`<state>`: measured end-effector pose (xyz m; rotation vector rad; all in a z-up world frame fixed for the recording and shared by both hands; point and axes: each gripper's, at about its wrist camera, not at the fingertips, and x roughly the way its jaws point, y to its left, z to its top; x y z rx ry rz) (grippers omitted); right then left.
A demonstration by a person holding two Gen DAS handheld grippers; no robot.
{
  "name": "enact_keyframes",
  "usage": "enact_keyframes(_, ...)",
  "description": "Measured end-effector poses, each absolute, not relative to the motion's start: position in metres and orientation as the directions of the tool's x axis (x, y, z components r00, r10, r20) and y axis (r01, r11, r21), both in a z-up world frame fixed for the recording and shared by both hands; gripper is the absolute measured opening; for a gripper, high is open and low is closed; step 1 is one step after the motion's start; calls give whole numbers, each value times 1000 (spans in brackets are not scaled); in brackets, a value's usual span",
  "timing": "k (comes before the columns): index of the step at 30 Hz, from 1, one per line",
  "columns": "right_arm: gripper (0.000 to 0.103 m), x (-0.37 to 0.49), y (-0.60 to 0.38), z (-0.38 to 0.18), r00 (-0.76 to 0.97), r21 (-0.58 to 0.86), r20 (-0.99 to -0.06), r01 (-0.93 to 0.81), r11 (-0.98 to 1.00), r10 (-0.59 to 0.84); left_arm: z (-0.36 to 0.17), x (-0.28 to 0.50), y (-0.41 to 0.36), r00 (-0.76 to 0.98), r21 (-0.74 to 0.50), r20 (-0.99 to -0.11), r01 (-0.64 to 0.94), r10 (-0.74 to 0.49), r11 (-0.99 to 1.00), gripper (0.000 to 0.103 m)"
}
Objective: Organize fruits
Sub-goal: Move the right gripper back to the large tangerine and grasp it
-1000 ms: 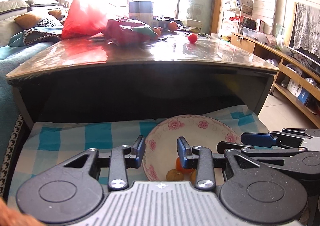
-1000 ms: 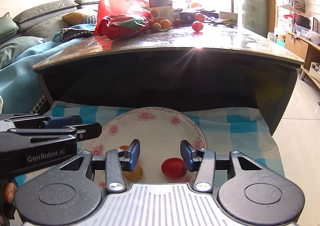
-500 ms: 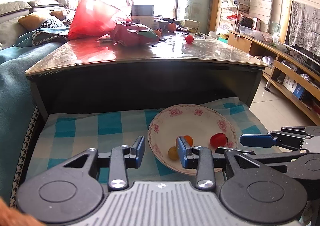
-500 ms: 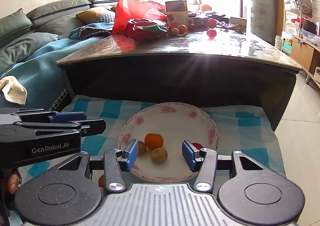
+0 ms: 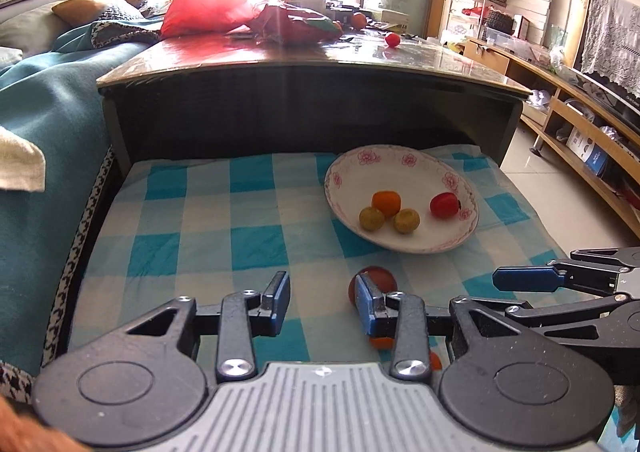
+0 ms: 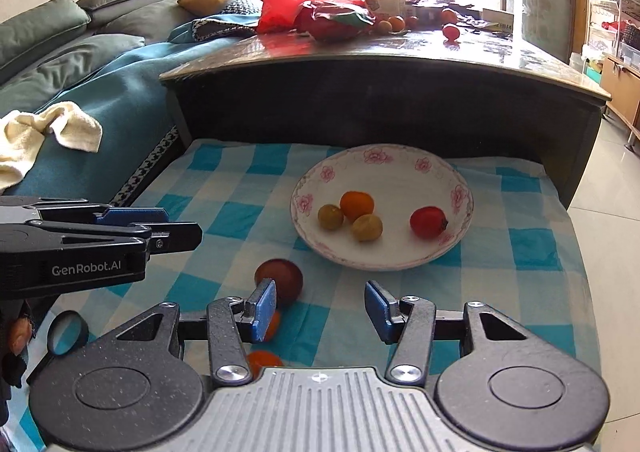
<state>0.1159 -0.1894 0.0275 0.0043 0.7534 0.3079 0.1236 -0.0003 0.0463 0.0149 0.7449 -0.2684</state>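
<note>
I have pulled both tools back from the plate (image 6: 460,248), and the view now takes in the whole checked cloth (image 6: 224,212). The red tomato (image 6: 427,222) now lies in the plate beside the orange (image 6: 357,205) and two yellow fruits (image 6: 366,227), so that drop looks done. My right gripper (image 6: 318,310) and left gripper (image 5: 322,302) both stand wide apart and empty. A dark red fruit (image 6: 279,278) lies on the cloth just off the plate's near rim, with two small orange ones (image 6: 273,325) closer to the cloth's near edge. I judge those are next.
</note>
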Motion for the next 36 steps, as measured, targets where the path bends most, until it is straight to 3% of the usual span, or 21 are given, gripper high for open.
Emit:
enact_keyframes(10, 46, 95, -162, -2, 605, 93, -738, -347, 933, 299, 12, 98, 20, 631, -79, -740, 262, -233, 962, 45)
enact_keyframes(31, 45, 111, -150, -30, 554, 70, -774, -406, 911, 307, -22, 106, 13, 583, -45, -777, 325, -238, 945, 45)
enact_keyframes(36, 31, 109, -150, -30, 568, 46, -766, -421, 906, 302, -26, 105, 10, 599, -3, -772, 335, -215, 942, 45)
